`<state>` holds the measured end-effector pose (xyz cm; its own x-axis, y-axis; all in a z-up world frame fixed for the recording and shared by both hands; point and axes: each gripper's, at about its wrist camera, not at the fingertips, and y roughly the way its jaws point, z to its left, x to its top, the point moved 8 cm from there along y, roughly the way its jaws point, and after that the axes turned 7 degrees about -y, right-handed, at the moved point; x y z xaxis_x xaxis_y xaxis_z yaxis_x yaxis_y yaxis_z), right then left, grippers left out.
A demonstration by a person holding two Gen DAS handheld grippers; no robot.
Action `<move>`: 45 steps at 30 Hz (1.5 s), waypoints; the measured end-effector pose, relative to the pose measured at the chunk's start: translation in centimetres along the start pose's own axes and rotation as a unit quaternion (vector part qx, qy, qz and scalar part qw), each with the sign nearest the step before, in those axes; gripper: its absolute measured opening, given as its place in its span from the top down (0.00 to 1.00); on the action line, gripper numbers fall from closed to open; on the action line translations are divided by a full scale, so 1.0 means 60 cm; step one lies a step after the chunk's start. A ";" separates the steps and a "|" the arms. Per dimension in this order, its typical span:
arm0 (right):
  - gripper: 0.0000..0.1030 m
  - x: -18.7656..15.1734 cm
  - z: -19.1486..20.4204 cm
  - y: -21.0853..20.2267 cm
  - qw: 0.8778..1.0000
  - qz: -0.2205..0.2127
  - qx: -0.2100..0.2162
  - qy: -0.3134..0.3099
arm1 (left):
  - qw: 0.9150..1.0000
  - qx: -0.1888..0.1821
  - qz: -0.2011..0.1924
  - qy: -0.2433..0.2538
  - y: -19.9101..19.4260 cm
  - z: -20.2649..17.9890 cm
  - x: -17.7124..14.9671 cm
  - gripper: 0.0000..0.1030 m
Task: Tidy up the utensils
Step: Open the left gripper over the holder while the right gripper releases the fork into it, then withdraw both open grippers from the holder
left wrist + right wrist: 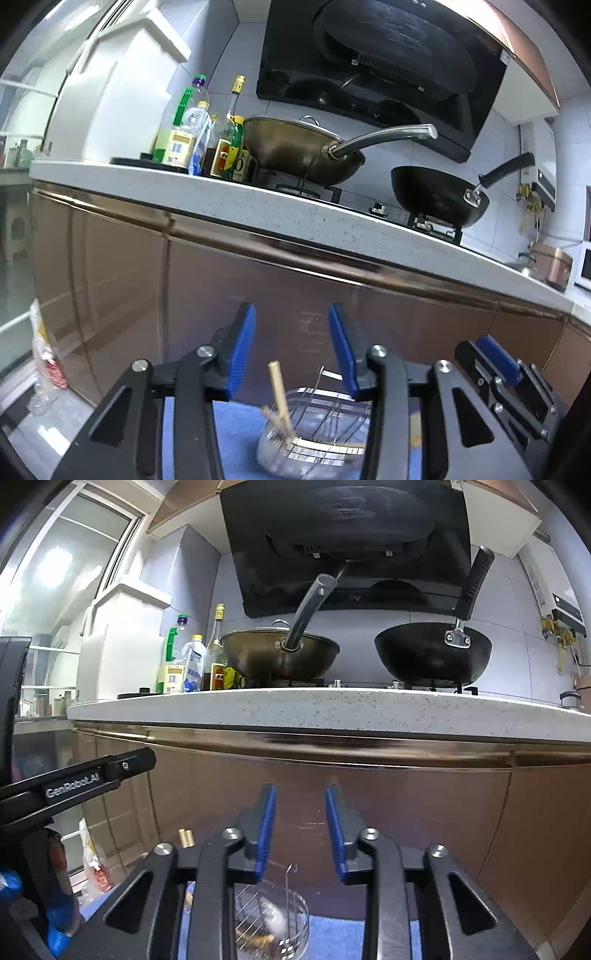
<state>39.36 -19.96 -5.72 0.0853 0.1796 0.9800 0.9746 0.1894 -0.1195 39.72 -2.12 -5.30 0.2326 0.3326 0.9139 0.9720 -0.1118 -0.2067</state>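
A wire utensil basket point(314, 432) stands on a blue cloth point(236, 424) below both grippers; it also shows in the right wrist view point(273, 919). Wooden chopsticks point(279, 395) stick up out of it, their tops seen in the right wrist view point(186, 837). My left gripper point(291, 314) is open and empty, raised above the basket and facing the brown cabinet. My right gripper point(301, 795) is open and empty too, also above the basket. The right gripper shows at the right of the left wrist view point(498, 358); the left one shows at the left of the right wrist view point(96, 775).
A speckled white counter point(332, 705) runs above brown cabinet doors point(369, 794). On it stand a brass wok point(280, 653), a black wok point(432, 653) and several bottles point(195, 664). A black range hood point(343, 542) hangs above. A plastic bag point(44, 354) lies on the floor at left.
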 end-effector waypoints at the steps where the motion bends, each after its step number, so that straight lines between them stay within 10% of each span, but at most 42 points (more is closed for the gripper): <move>1: 0.67 0.000 0.003 -0.008 1.000 0.003 0.001 -0.002 | 1.000 0.004 0.005 0.005 -0.014 0.002 -0.002 0.61; 20: 0.53 -0.026 0.077 -0.211 0.996 0.074 0.036 -0.015 | 0.991 0.096 0.046 0.085 -0.246 0.050 -0.062 0.51; 45: 0.46 -0.035 0.099 -0.367 0.996 0.079 0.028 -0.012 | 0.991 0.099 0.014 0.090 -0.397 0.058 -0.054 0.43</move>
<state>16.47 -18.79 -6.06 0.2317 0.2343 0.9442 0.9359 0.2110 -0.2820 15.95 2.74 -4.58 0.2674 0.1578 0.9506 0.9567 0.0738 -0.2814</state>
